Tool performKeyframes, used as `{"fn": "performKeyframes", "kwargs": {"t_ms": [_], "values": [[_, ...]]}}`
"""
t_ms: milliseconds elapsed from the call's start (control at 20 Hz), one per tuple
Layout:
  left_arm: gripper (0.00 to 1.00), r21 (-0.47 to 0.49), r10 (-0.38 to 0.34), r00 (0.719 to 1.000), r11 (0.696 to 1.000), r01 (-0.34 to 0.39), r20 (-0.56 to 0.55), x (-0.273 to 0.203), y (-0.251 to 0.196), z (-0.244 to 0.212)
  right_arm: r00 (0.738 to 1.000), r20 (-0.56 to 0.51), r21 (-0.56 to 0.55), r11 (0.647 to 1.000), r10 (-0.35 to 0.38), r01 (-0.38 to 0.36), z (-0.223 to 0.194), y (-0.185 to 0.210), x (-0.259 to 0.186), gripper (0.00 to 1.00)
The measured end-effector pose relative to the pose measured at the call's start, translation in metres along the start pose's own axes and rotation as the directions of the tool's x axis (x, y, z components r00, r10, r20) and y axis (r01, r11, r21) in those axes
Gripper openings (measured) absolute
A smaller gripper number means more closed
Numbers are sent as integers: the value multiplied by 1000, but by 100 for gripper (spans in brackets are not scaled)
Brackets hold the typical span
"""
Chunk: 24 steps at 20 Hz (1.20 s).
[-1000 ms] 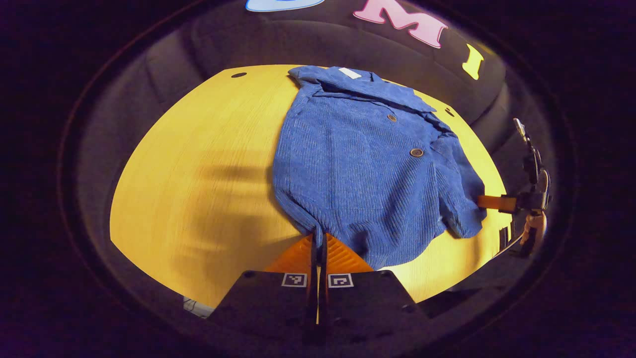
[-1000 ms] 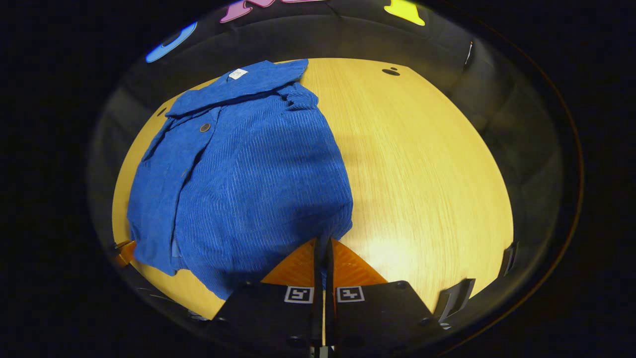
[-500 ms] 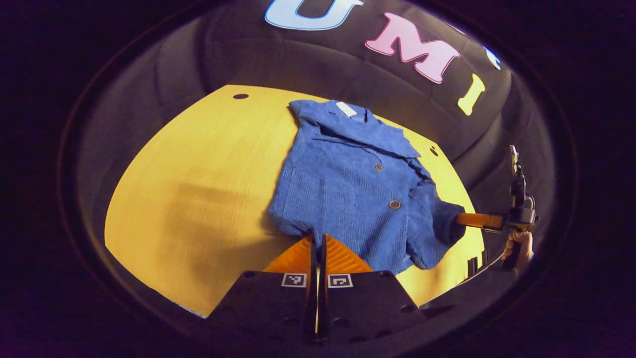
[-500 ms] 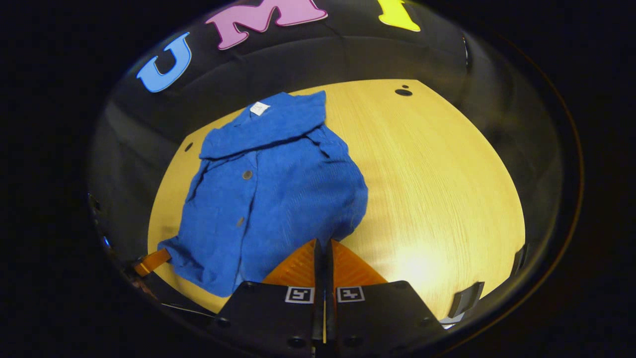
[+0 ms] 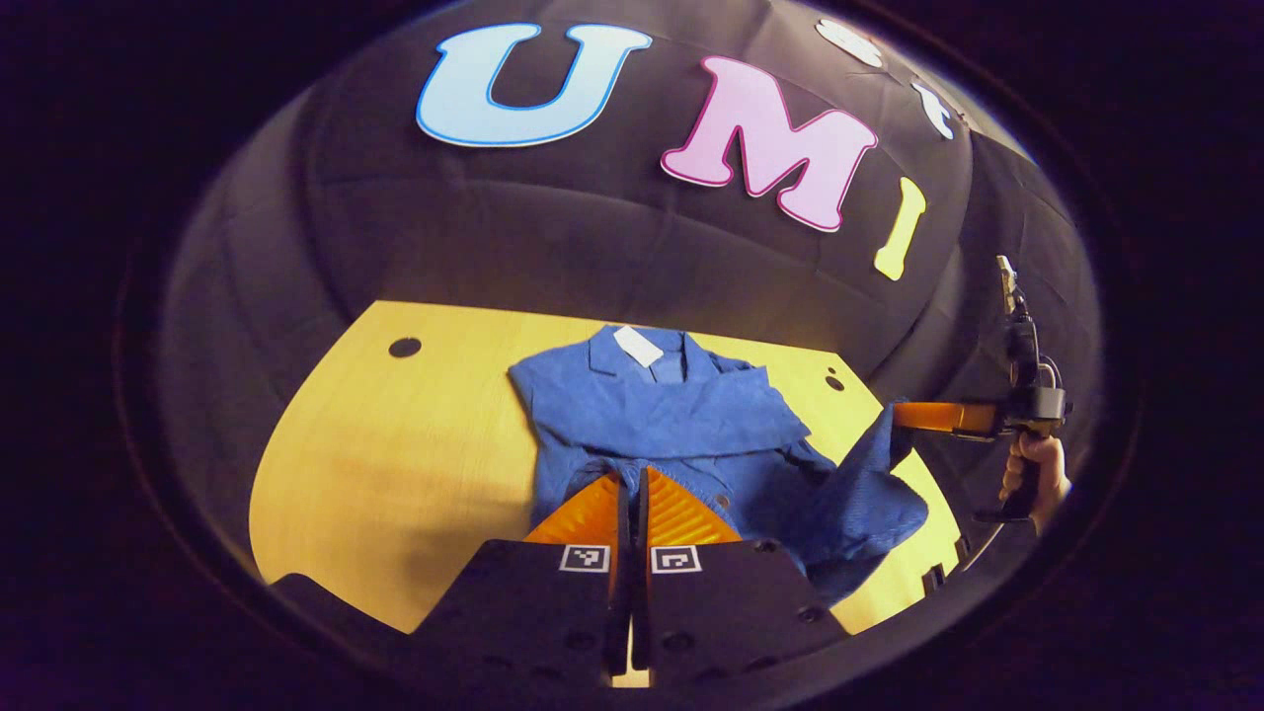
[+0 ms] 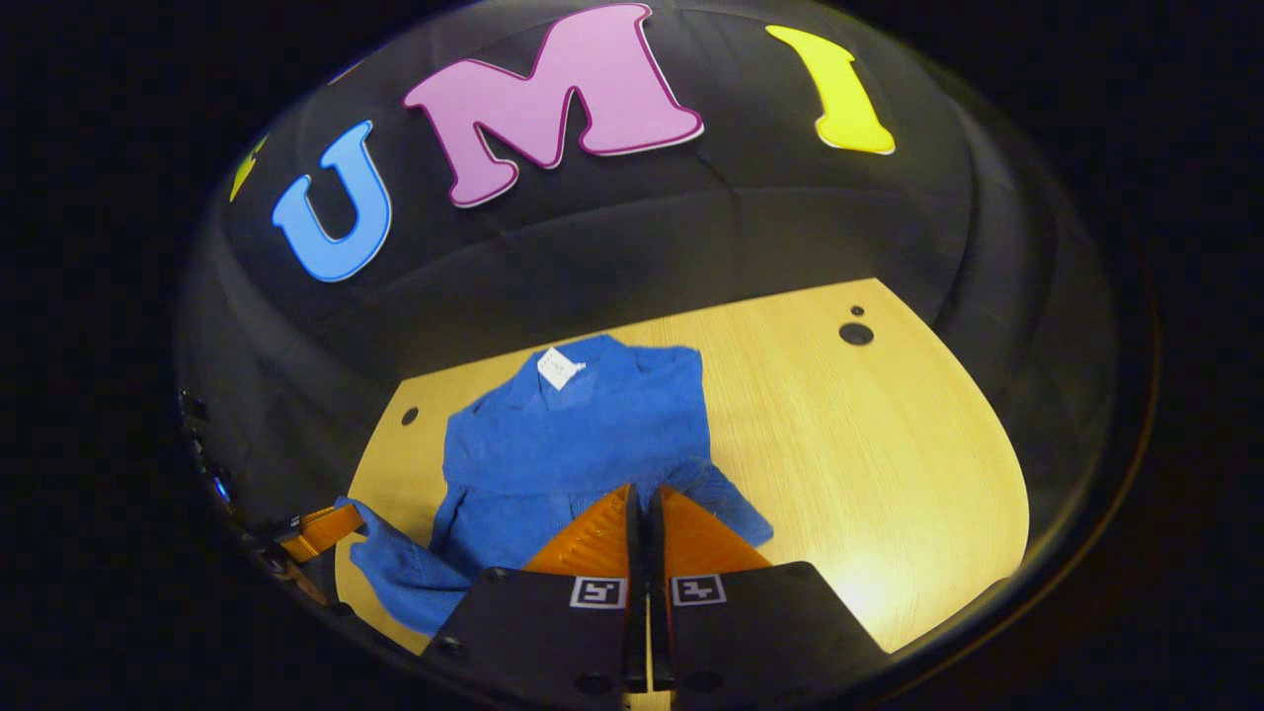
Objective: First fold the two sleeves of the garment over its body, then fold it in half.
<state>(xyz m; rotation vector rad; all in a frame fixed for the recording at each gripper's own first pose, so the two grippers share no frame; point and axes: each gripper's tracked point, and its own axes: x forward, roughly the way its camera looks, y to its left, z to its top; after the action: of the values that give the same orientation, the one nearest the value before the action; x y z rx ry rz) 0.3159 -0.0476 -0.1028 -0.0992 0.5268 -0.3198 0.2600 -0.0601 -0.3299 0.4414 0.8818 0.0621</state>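
The garment (image 5: 681, 425), a blue ribbed corduroy shirt with a collar, lay on the pale wood-grain table (image 5: 395, 444), its near hem raised off the surface. Nearest in the left gripper view, the left gripper (image 5: 629, 494) was seen with its ridged fingers drawn together to a thin slit at the left corner of the hem, the cloth apparently pinched between them. In the right gripper view, the right gripper (image 6: 647, 509) was likewise closed to a narrow line at the other hem corner, blue fabric bunched on either side of its tips. The lifted lower edge was stretched between the two grippers, sagging in soft folds toward the right side in the left gripper view, where the right gripper (image 5: 904, 415) was held by a hand (image 5: 1032, 474).

Farther off, the shirt's upper body was spread flat, and a small white label (image 6: 560, 367) was shown inside the collar at the far edge. The table's rounded edge was left bare on both sides of the shirt, with wide open wood to the right in the right gripper view. A dark round hole (image 6: 855, 334) was noted near the table's far corner, and another (image 5: 404, 347) near the opposite one.
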Motion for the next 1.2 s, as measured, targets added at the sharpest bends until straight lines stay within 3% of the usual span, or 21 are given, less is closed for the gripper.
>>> {"fn": "performKeyframes", "kwargs": {"t_ms": [200, 350, 400, 450, 500, 550, 600, 700, 900, 1100, 1150, 1200], "values": [[0, 152, 65, 978, 984, -96, 197, 82, 48, 83, 989, 132, 35, 998, -63, 59, 78, -15, 78, 2], [0, 144, 140, 945, 971, -189, 295, 146, 81, 116, 969, 222, 68, 993, -108, 95, 111, -25, 140, 2], [0, 135, 155, 945, 971, -200, 287, 168, 89, 119, 967, 224, 59, 992, -123, 113, 115, -29, 158, 6], [1, 130, 161, 950, 971, -201, 269, 188, 95, 117, 965, 225, 43, 991, -137, 131, 116, -32, 173, 16], [5, 125, 179, 949, 968, -217, 259, 196, 99, 113, 960, 237, 16, 989, -147, 148, 118, -35, 182, 42], [14, 122, 186, 950, 967, -222, 250, 211, 101, 110, 954, 255, -12, 986, -161, 169, 123, -38, 186, 69], [39, 117, 201, 951, 966, -233, 234, 212, 100, 104, 950, 271, -33, 985, -155, 170, 126, -37, 186, 95], [87, 86, 232, 954, 964, -252, 190, 199, 95, 92, 946, 299, -93, 982, -128, 162, 127, -28, 173, 95], [88, -26, 235, 927, 971, -238, 293, 134, 70, 113, 914, 398, -256, 947, -79, 193, 131, 6, 114, 96], [87, -12, 211, 878, 974, -228, 429, 26, 30, 123, 881, 472, -321, 931, 1, 171, 108, 56, 25, 95], [87, -4, 196, 861, 975, -220, 469, -4, 19, 123, 871, 492, -324, 932, 20, 161, 97, 64, -2, 87], [87, 7, 177, 834, 977, -212, 523, -37, 7, 126, 861, 507, -331, 931, 39, 153, 91, 73, -26, 89]]}}
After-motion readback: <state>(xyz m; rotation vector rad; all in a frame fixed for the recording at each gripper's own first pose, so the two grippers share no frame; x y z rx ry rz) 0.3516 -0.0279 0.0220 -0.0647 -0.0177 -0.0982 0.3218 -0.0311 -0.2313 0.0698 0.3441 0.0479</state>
